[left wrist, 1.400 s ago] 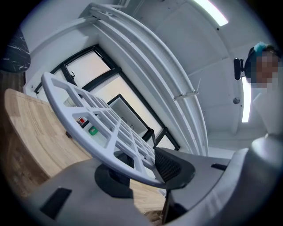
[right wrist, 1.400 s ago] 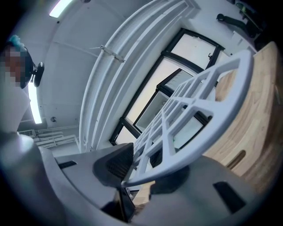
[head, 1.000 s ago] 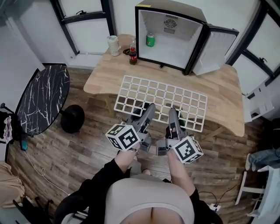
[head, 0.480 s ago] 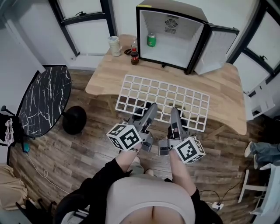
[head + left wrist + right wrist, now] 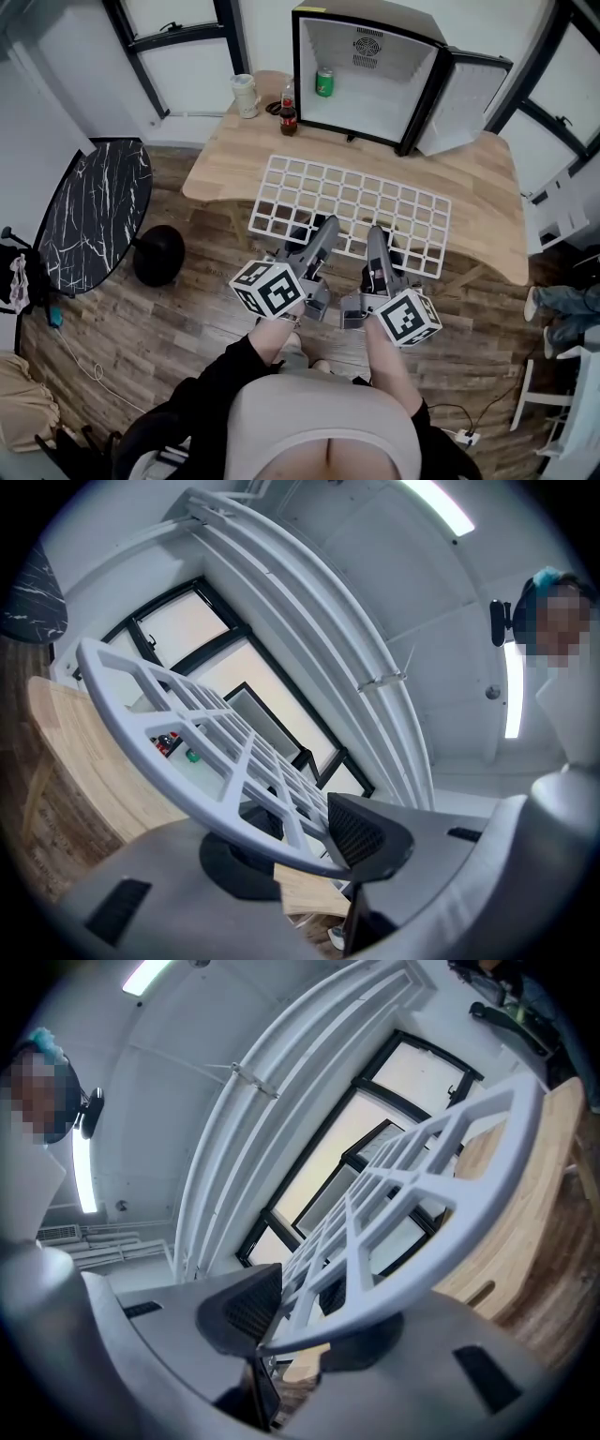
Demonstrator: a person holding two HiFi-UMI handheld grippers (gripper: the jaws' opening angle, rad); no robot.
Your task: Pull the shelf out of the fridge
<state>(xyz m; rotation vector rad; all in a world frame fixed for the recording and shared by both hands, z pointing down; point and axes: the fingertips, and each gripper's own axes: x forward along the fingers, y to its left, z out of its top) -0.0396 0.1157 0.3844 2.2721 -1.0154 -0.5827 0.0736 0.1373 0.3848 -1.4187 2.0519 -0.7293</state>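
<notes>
The white grid shelf (image 5: 352, 211) lies out of the fridge (image 5: 366, 75), over the wooden table's near half, its front edge past the table edge. My left gripper (image 5: 319, 234) is shut on the shelf's front rim (image 5: 216, 803), left of centre. My right gripper (image 5: 377, 242) is shut on the same rim (image 5: 375, 1302) a little further right. In both gripper views the dark ribbed pads (image 5: 361, 832) (image 5: 246, 1312) press on the rim from above and below. The fridge stands open at the table's back with a green can (image 5: 324, 82) inside.
The fridge door (image 5: 464, 103) hangs open to the right. A cola bottle (image 5: 288, 114) and a pale cup (image 5: 246, 96) stand left of the fridge on the wooden table (image 5: 225, 155). A round black marble side table (image 5: 94, 211) stands on the floor at left.
The view has shifted slightly: shelf and both grippers sit a touch further right and lower in the head view. Both grips hold unchanged.
</notes>
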